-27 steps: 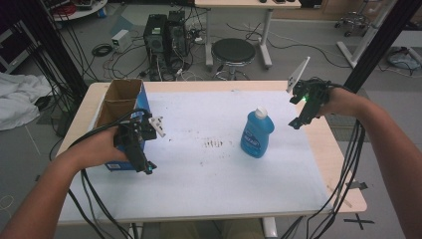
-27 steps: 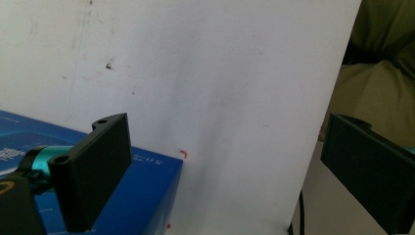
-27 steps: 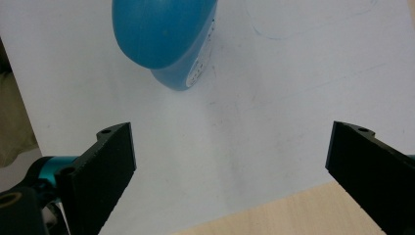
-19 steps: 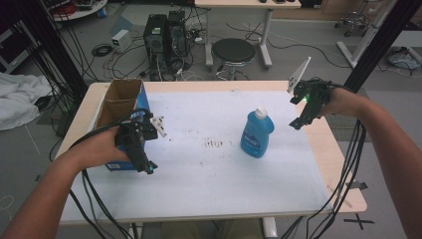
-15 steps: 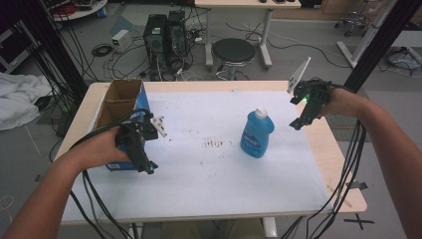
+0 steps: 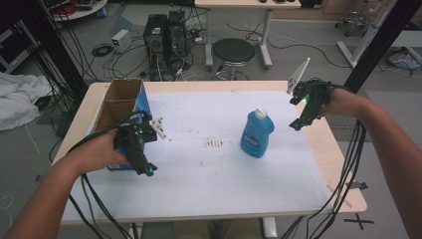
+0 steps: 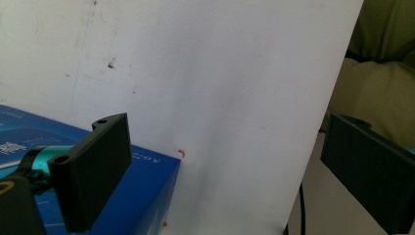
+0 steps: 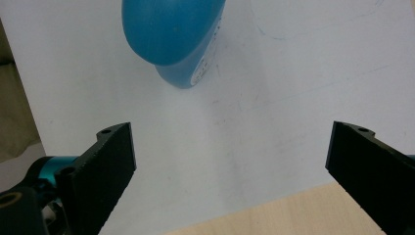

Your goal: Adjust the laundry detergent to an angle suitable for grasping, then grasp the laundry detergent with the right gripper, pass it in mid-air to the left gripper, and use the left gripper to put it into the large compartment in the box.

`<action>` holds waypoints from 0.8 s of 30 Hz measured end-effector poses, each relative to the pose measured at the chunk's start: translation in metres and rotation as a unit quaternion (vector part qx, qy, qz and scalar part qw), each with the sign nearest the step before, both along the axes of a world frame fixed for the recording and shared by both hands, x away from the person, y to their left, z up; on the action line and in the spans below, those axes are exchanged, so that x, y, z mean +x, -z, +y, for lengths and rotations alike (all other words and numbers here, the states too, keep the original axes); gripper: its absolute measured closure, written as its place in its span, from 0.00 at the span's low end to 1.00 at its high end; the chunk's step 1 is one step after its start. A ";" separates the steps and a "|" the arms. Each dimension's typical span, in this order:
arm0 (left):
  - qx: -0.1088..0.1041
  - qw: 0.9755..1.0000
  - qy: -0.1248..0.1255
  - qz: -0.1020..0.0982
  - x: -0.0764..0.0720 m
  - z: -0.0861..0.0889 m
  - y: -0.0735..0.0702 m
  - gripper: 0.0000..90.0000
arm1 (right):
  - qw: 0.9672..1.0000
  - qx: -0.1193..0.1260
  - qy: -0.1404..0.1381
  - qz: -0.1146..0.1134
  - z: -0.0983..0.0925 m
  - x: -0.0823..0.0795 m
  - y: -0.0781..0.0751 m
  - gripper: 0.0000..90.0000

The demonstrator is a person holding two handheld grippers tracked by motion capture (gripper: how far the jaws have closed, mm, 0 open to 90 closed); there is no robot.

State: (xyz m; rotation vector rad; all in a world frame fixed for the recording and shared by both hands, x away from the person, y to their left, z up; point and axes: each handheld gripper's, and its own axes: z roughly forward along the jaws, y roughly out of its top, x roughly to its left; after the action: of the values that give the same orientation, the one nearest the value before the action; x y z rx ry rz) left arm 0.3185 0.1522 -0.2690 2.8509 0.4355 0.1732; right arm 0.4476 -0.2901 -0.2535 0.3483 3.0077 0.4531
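Note:
A blue liquid-soap bottle (image 6: pixel 257 133) with a white cap stands upright right of the table's middle. Its blue body (image 8: pixel 171 29) fills the top of the right gripper view. My right gripper (image 6: pixel 297 124) hovers to the bottle's right, jaws open and empty (image 8: pixel 230 166). An open blue cardboard box (image 6: pixel 121 107) stands at the table's left edge. My left gripper (image 6: pixel 148 170) is at the box's near right corner, open with nothing between its jaws (image 7: pixel 230 181). In the left gripper view, the blue box (image 7: pixel 147 188) lies behind the left jaw.
A white sheet (image 6: pixel 214 169) covers most of the wooden table (image 6: pixel 343 174). Cables trail from both grippers over the near edge. Beyond the far edge stand a black stool (image 6: pixel 233 50) and computer towers (image 6: pixel 164 32). A white cloth (image 6: pixel 17 102) lies on the floor at left.

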 end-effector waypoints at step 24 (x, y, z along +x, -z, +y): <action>0.000 1.000 0.008 -0.003 0.002 -0.005 0.000 0.05 | 1.000 0.001 0.010 -0.011 -0.003 -0.008 -0.003 0.04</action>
State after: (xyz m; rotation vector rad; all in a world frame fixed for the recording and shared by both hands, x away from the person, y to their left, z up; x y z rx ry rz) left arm 0.3210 0.1469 -0.2689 2.8525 0.4115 0.1794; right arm 0.4396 -0.2927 -0.2504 0.3690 2.9797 0.4539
